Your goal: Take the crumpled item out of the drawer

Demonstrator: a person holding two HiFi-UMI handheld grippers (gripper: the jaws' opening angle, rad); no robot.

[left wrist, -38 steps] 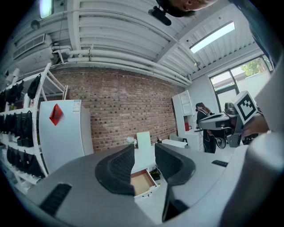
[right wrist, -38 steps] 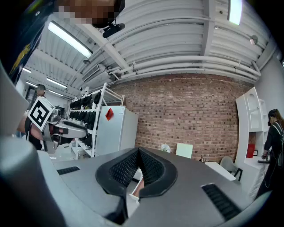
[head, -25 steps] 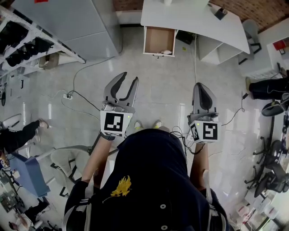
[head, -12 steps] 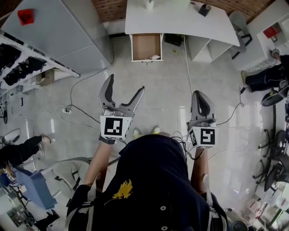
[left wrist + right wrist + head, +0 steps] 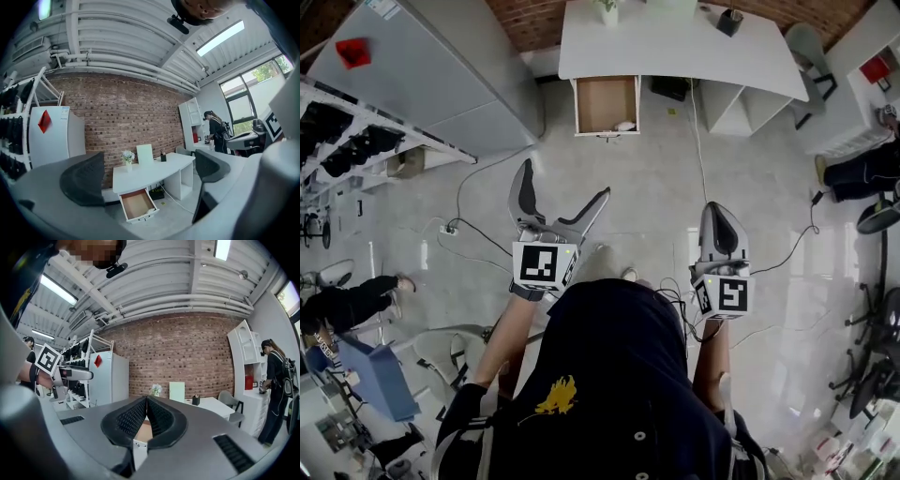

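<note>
The drawer hung pulled out from under the white bench, at the 12 o'clock edge of the head view. The crumpled item, a small pale lump, lay inside at the front right corner, against the front wall. It was too small to read its long axis with any certainty, though it seemed to stretch slightly along the drawer front.

The left hand-held gripper had its jaws spread wide, having just been opening, and nothing stood between them. Its own view showed only the far-off bench and drawer framed in the gap, a little below centre. The right hand-held gripper had its jaws pressed together with nothing caught in them.

Both were well apart from the drawer, with bare floor between. In the head view the item lay at about 1 o'clock from the left one and between 10 and 11 o'clock from the right. The left looked the nearer, and being already open it seemed the likelier to make the grasp. It would probably need to travel forward and bear slightly right to bring the lump between its jaws
</note>
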